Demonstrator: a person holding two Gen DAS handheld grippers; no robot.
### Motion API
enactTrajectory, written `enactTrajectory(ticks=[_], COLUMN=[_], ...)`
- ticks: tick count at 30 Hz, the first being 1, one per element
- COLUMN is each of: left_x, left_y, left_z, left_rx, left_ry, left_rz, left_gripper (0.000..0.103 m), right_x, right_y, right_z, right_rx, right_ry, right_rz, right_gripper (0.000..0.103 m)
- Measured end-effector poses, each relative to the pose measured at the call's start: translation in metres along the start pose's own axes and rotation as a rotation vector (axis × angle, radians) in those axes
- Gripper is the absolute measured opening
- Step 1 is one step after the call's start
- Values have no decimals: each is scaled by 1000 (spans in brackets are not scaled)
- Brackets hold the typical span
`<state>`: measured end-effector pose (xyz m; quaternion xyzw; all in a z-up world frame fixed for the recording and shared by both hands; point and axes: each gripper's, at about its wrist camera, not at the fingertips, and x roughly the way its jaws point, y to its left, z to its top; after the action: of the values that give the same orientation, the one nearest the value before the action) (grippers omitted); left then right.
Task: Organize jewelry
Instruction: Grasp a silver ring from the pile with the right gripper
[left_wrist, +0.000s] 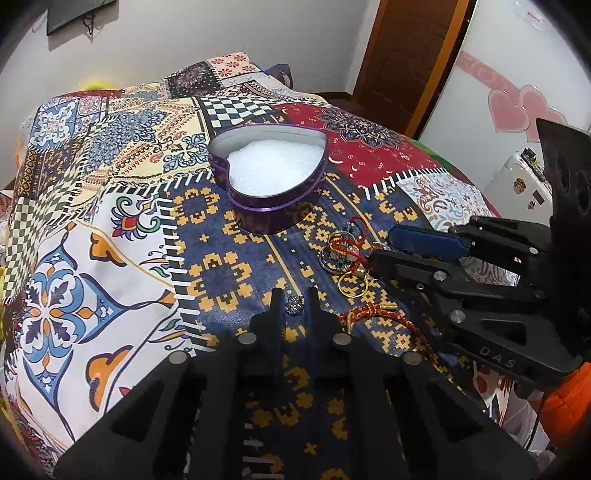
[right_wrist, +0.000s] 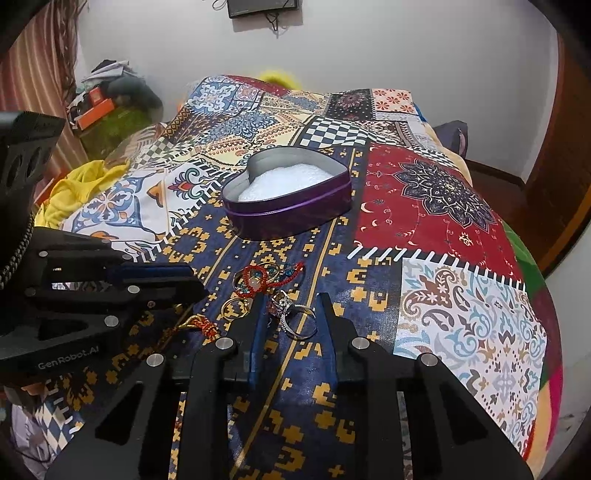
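A purple heart-shaped tin (left_wrist: 273, 206) with white padding stands open on the patchwork bedspread; it also shows in the right wrist view (right_wrist: 291, 214). A pile of gold rings and red-beaded jewelry (left_wrist: 343, 254) lies in front of it. My left gripper (left_wrist: 293, 295) is open, its fingers on either side of a small silver ring (left_wrist: 294, 305) on the cloth. My right gripper (right_wrist: 291, 302) is open around a silver stone ring (right_wrist: 297, 317). A red and gold cord bracelet (left_wrist: 373, 314) lies between the two grippers.
The bedspread (right_wrist: 424, 206) covers a bed that drops off at the right and near edges. A yellow cloth (right_wrist: 74, 192) and clutter lie at the far left. A wooden door (left_wrist: 406, 55) and white wall stand behind the bed.
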<state>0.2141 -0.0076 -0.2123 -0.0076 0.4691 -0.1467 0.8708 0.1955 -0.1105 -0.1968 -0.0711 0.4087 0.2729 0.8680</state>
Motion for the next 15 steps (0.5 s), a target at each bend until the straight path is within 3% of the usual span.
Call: enactTrajectory(ticks=[11,13,15], left_x=[-37,-40,-41], left_y=[1,2,3], left_z=[11,9,6], left_rx=[-20,-26,-31], left_ry=[-91,-91,-86], left_rz=[16,8,7], left_gripper=[9,9,9], right_x=[-12,-8,-3], right_y=[-6,-10,-12], right_z=[4,4,3], right_rx=[30,58,79], right_ry=[2,39,68], right_rz=[-21,-14,-4], right_gripper=[9,13,27])
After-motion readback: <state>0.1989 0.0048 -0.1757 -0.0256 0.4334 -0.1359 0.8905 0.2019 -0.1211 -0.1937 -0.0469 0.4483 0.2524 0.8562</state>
